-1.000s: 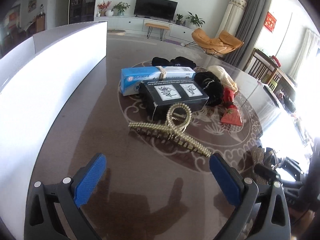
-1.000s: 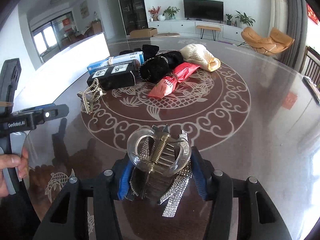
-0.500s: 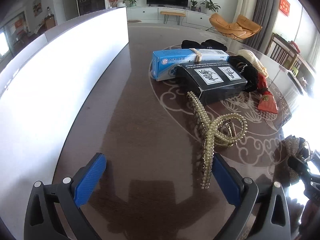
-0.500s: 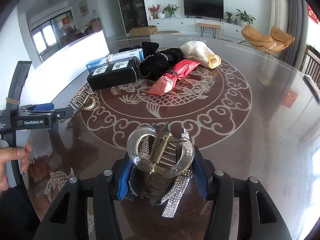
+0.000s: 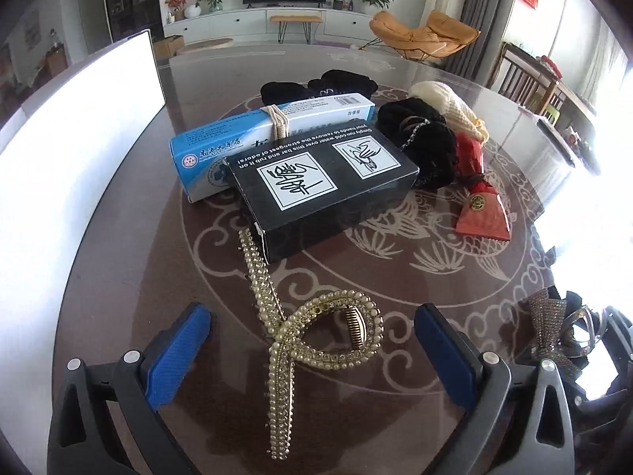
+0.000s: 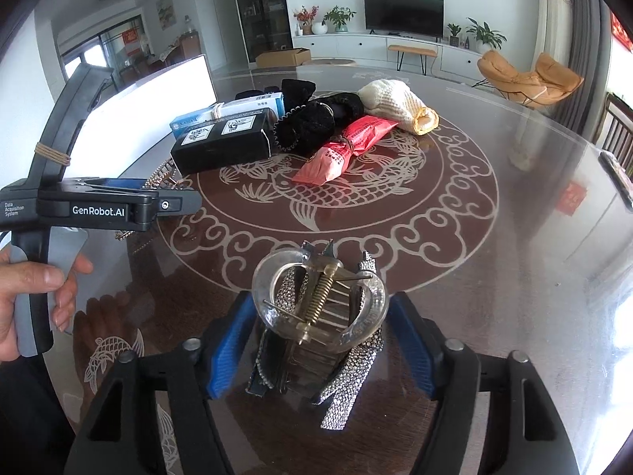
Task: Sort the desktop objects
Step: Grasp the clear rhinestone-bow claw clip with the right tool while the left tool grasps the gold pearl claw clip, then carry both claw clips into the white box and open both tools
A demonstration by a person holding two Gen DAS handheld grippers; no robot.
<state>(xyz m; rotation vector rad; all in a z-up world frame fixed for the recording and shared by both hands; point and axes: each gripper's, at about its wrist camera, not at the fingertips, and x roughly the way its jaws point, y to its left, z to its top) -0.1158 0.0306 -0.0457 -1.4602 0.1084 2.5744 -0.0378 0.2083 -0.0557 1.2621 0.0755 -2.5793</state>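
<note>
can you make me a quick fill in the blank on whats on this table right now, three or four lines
1. The black box leans on a long ___ carton tied with string.
2. The pearl hair clip lies between the left tongs, which are ___.
3. The red packet lies next to a ___ knitted pouch.
4. The clear hair claw sits between the ___ tongs.

Missing words: blue; open; cream; right

Pearl hair claw [image 5: 312, 340] on the table [image 5: 130, 261], just before the box [image 5: 320, 186].
</note>
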